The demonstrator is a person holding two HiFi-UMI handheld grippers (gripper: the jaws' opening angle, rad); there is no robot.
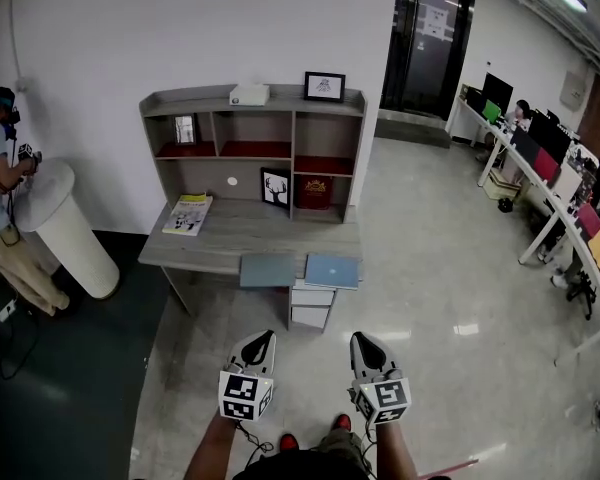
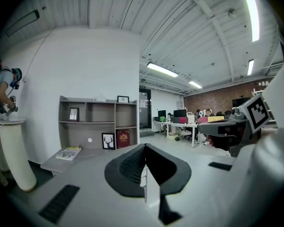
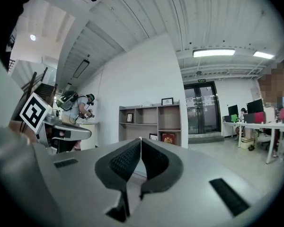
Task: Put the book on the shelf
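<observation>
A grey desk (image 1: 215,248) with a shelf unit (image 1: 252,148) stands against the white wall, some way ahead of me. A yellow-and-white book (image 1: 188,214) lies flat on the desk's left side; it also shows in the left gripper view (image 2: 68,152). Two flat blue-grey covers (image 1: 267,269) (image 1: 332,270) lie at the desk's front edge. My left gripper (image 1: 259,342) and right gripper (image 1: 363,342) are held side by side over the floor, well short of the desk. Both are shut with nothing between the jaws. Each gripper view looks along its shut jaws towards the shelf unit (image 2: 97,122) (image 3: 151,122).
A person stands at a white cylindrical pedestal (image 1: 65,228) on the left. A small drawer unit (image 1: 312,308) sits under the desk. Framed pictures, a red box (image 1: 313,192) and a white device (image 1: 249,94) occupy the shelf. Office desks (image 1: 550,188) line the right; glass doors (image 1: 430,38) are behind.
</observation>
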